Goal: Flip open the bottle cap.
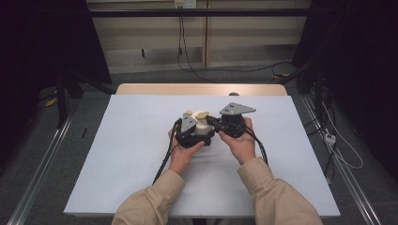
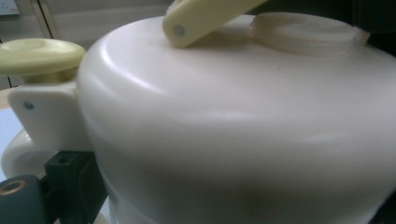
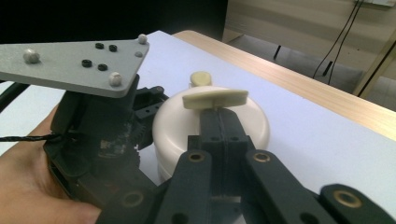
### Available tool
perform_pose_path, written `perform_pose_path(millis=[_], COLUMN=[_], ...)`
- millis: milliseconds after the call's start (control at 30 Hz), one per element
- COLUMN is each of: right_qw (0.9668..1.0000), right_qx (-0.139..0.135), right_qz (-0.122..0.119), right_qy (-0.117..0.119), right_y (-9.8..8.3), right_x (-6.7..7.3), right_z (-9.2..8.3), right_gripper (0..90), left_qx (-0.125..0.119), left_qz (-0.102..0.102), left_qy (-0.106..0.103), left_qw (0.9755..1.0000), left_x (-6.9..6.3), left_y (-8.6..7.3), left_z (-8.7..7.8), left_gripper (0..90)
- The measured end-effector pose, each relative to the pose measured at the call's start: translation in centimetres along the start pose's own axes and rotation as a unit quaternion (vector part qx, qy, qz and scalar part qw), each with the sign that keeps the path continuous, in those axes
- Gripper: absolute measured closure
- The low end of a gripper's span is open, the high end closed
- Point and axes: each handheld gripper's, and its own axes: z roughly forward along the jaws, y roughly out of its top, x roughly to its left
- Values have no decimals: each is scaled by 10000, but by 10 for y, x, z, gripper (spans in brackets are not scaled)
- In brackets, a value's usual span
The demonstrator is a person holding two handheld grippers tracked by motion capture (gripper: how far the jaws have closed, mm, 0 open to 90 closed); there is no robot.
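A cream white round container (image 1: 202,127) sits mid-table, with a pale yellow handle bar (image 3: 215,98) across its top and a yellow knob (image 3: 201,78) at its far side. My left gripper (image 1: 196,135) is shut on the container's body. In the left gripper view the white wall (image 2: 233,121) is very close, and one black finger (image 2: 70,184) rests against it at lower left. My right gripper (image 3: 219,114) comes in from the right, its jaws together and pinching the handle bar, which stands raised off the lid. The grey plate (image 3: 79,63) of the left gripper lies just beside it.
A pale blue-white sheet (image 1: 141,154) covers the table, and a wooden edge (image 1: 202,89) shows at the back. Cables (image 1: 185,51) trail over the floor behind. Metal rails (image 1: 42,164) run along both sides, and dark curtains hang left and right.
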Motion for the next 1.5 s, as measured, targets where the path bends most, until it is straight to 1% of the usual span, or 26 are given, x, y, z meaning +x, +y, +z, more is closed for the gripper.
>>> perform_pose_path(millis=[67, 100, 367, 733, 1067, 1500], right_qw=[10000, 10000, 10000, 10000, 9999, 9999], right_qx=[-1, 0, -52, -88, -103, -133], right_qz=[-15, -27, -34, -30, -25, -55], right_qy=[13, 1, 1, 6, -9, -30], right_y=[1, 2, 9, 14, 15, 20], right_x=[1, 1, 0, 1, 1, 2], right_z=[1, 1, -1, 3, 7, 10], right_gripper=[900, 900, 900, 900, 900, 900], left_qx=[5, -3, 0, 6, 10, 1], left_qz=[34, 0, 3, 3, 1, -16], left_qy=[2, 5, 10, 13, 19, 16], left_qw=[10000, 10000, 10000, 10000, 10000, 10000], left_x=[0, 0, 0, 0, 0, -1], left_y=[0, 0, 0, 0, 0, 0], left_z=[0, 0, 0, 0, 0, 0], left_gripper=[52, 52, 52, 52, 52, 52])
